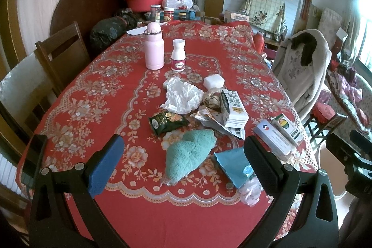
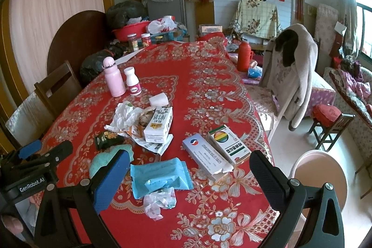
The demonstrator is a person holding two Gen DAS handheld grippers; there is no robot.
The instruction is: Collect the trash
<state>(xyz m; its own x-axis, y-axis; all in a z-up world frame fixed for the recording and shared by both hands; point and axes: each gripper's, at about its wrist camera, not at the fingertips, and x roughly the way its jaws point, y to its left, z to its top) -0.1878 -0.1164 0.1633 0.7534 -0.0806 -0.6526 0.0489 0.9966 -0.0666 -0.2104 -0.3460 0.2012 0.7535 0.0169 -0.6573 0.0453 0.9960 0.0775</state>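
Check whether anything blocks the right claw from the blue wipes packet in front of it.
Nothing visible does. The right claw is open above the table edge, and the blue wipes packet lies flat just ahead between its fingers. A crumpled wrapper sits on the packet's near side, low on the cloth.

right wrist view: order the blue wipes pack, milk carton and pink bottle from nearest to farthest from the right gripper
1. Blue wipes pack, just ahead of the right gripper.
2. Milk carton, mid-table in the trash pile.
3. Pink bottle, far left, upright.

Partly hidden behind the right gripper's blue finger pad (image 2: 111, 180): teal cloth (image 2: 98, 160). Cut off by the right finger: pale bin (image 2: 320, 176). Carton print (image 2: 160, 119) unreadable.
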